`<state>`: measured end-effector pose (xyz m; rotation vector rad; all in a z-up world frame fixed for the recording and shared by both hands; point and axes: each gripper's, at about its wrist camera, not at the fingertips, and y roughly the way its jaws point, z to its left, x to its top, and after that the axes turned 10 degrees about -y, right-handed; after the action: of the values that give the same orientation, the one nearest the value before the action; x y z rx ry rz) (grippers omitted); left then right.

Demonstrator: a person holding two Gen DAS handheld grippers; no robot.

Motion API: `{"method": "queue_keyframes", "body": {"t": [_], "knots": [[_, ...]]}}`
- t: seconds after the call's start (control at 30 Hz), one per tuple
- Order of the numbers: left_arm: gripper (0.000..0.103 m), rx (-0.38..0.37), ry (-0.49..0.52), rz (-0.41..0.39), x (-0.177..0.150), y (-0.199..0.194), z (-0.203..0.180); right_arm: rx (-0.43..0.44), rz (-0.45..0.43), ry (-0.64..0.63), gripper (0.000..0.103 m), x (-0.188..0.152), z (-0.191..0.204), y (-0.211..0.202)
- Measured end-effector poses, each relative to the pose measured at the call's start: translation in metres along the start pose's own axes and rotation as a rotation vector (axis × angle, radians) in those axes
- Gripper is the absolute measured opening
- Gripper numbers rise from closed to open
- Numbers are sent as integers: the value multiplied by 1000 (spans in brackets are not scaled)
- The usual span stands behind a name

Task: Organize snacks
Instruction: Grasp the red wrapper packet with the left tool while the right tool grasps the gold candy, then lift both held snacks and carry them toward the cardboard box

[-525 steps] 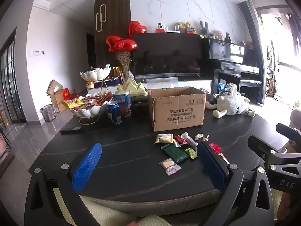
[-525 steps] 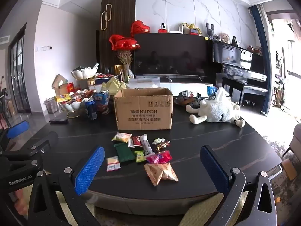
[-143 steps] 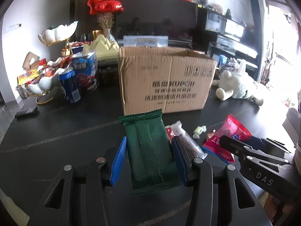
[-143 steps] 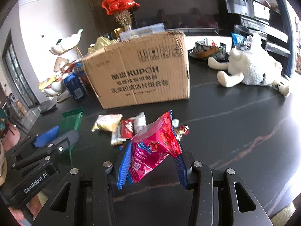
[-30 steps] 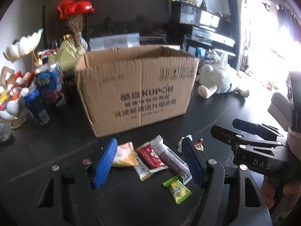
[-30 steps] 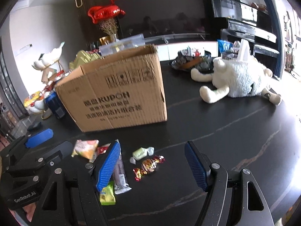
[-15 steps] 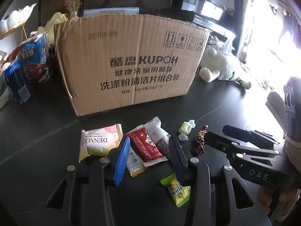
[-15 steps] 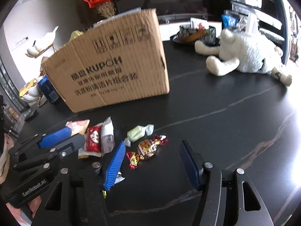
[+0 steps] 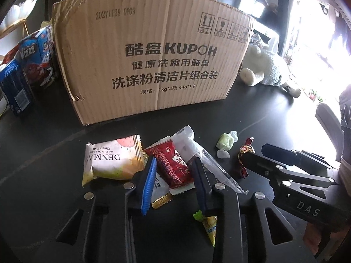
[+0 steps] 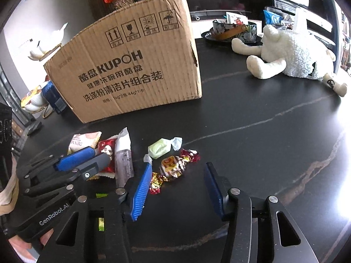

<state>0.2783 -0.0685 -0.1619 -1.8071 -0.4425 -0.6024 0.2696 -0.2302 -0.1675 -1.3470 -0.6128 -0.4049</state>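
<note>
Red snack packet (image 9: 173, 164) lies flat on the black surface (image 9: 54, 144) between the left tongs (image 9: 175, 175), whose jaws have just been closing about it; whether the pads press it I cannot tell. Gold-and-red wrapped candy (image 10: 173, 166) lies between the right tongs (image 10: 178, 184), also just closing, untouched. Cardboard box (image 9: 153, 50) stands beyond both tongs.

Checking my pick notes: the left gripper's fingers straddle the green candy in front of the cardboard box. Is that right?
Not quite. The left gripper, whose fingers have just been closing, straddles the red packet, as the left wrist view shows. The green candy lies apart, to the right, in front of the cardboard box.
</note>
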Motion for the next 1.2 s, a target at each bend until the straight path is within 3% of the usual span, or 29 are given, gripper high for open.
{"method": "queue_keyframes", "body": {"t": [0.37,0.6,0.93,1.2], "knots": [[28,11,2,-1,4,6,-4,-9,4,-12,42,4,2,9],[22,39,4,3,4,6,-5,-17,15,-37,27,3,6,13],[20,54,-16,-10,4,2,-5,8,-7,-29,27,5,6,5],[20,54,-11,-58,5,-25,-5,63,-51,-60,27,8,17,-12]]}}
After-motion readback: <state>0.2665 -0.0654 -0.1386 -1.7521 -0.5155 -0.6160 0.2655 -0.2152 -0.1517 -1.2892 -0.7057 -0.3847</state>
